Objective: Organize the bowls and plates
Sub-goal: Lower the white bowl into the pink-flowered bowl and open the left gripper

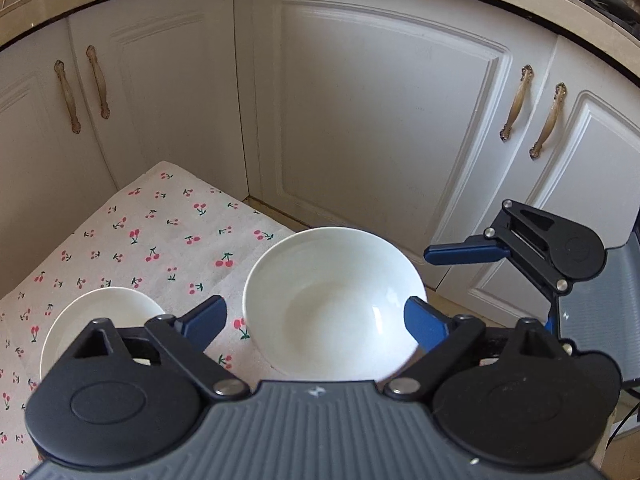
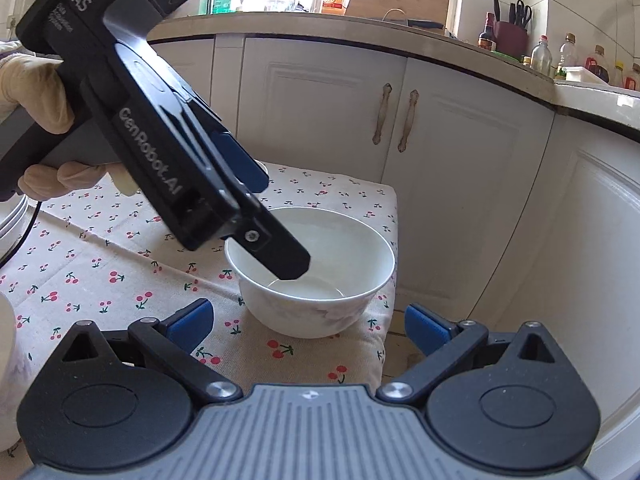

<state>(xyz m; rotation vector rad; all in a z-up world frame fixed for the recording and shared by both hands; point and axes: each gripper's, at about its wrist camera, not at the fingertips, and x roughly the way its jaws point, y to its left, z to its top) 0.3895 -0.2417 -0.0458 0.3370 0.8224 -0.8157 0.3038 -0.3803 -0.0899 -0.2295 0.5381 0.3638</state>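
A white bowl (image 1: 334, 304) stands upright near the corner of a cherry-print cloth table (image 1: 160, 236). My left gripper (image 1: 316, 320) is open and hovers just above it, with the bowl between its blue fingertips. A second white dish (image 1: 104, 316) lies to the left, partly hidden by my gripper. In the right wrist view the same bowl (image 2: 320, 280) sits ahead of my open right gripper (image 2: 308, 326). The left gripper body (image 2: 168, 152) reaches over the bowl from the left. My right gripper also shows in the left wrist view (image 1: 468, 254), to the right of the bowl.
White cabinet doors (image 1: 380, 120) with brass handles stand close behind the table. The table corner drops off to the floor (image 2: 396, 344) beside the bowl. White plates (image 2: 12, 216) are stacked at the far left edge. Bottles and a knife block (image 2: 512, 36) crowd the counter above.
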